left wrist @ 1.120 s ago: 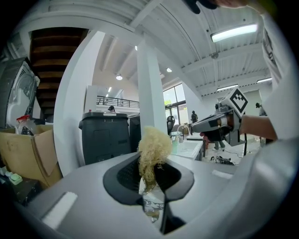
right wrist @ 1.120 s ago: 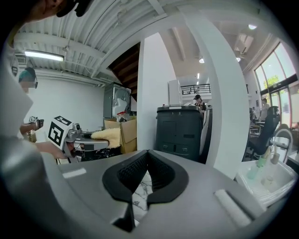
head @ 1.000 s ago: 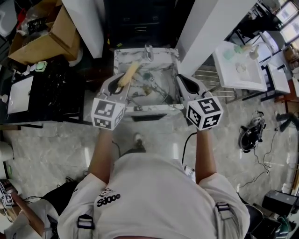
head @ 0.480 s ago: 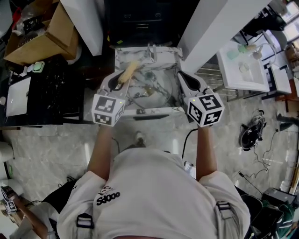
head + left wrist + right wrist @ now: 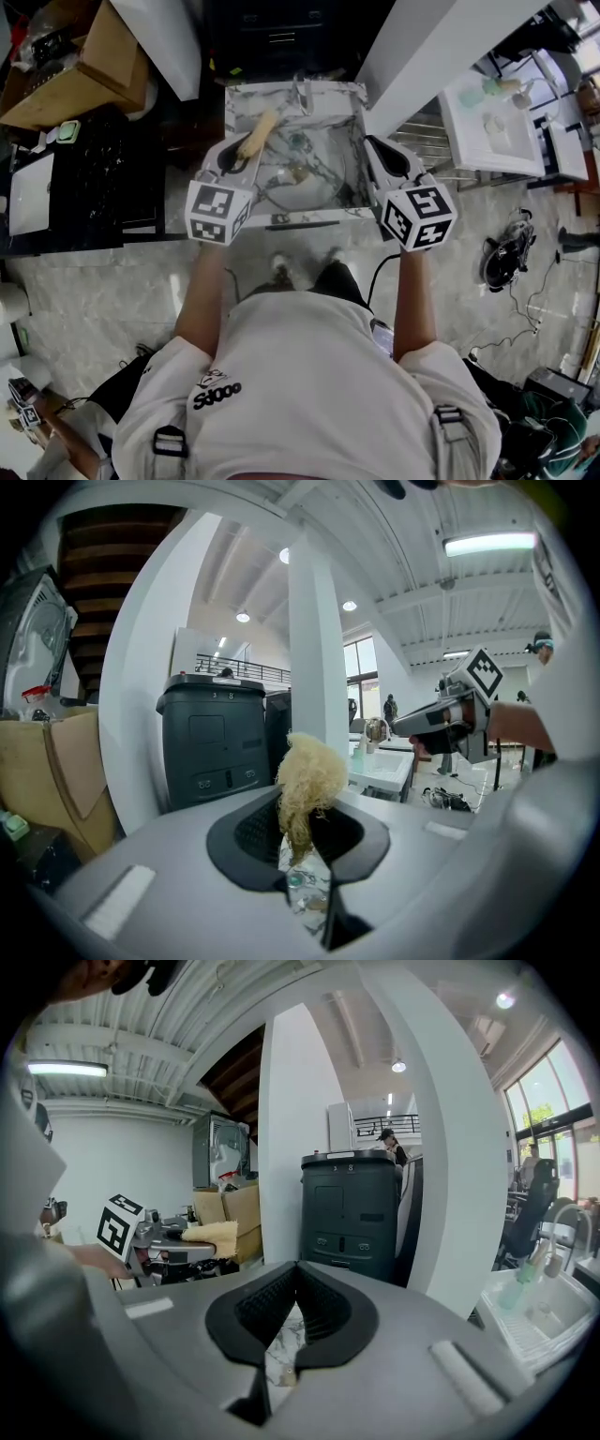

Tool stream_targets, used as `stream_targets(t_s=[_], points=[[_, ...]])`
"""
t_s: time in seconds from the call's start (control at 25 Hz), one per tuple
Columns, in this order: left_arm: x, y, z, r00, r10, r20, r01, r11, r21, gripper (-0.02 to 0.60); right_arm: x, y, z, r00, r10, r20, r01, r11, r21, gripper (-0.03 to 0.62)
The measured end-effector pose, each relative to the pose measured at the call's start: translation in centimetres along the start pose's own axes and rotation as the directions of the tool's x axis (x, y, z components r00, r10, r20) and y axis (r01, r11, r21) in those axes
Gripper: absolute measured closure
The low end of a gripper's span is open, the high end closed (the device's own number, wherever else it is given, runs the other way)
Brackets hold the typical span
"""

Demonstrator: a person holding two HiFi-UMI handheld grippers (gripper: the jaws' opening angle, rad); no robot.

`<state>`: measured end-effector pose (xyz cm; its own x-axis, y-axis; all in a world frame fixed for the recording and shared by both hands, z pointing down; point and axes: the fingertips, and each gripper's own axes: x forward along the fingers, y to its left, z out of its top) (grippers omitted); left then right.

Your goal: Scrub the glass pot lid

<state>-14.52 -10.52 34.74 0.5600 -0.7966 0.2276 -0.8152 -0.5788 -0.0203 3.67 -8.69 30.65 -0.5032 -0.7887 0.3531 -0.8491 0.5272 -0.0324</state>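
Glass pot lid lies flat in the marble-patterned sink ahead of you. It is clear enough for the veining to show through, with a small knob at its middle. You have one lid, one sink, one scrubber and two grippers. Your left gripper has its fingers clamped on the tan, fibrous scrubber, above the sink's left side. Your right gripper is over the sink's right edge, fingers together with nothing between them.
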Motion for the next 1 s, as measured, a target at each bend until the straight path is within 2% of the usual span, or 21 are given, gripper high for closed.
stream_targets(t_s=[0.12,0.24,0.6,0.8,1.0], points=[[0.9,0.6,-0.7,0.999,0.043,-0.013,-0.043,0.999,-0.009,0.531,0.3,-1.0,0.0,1.0,0.011,0.003,-0.011,1.0,0.005,0.591],[2.0,0.6,-2.2,0.996,0.071,-0.059,-0.072,0.997,-0.021,0.531,0.5,-2.1,0.0,1.0,0.029,0.001,-0.029,1.0,0.001,0.589],[5.8,-0.6,-4.0,0.983,0.093,-0.155,-0.099,0.995,-0.027,0.531,2.1,-6.0,-1.3,0.997,0.078,-0.027,-0.078,0.997,0.005,0.591],[7.1,-1.8,-4.8,0.97,0.106,-0.219,-0.111,0.994,-0.008,0.531,3.0,-8.1,-2.2,0.992,0.125,-0.03,-0.124,0.992,0.024,0.591],[8.3,-2.9,-5.2,0.954,0.153,-0.257,-0.159,0.987,-0.002,0.531,4.0,-10.4,-3.0,0.982,0.183,-0.041,-0.183,0.983,0.014,0.59]])
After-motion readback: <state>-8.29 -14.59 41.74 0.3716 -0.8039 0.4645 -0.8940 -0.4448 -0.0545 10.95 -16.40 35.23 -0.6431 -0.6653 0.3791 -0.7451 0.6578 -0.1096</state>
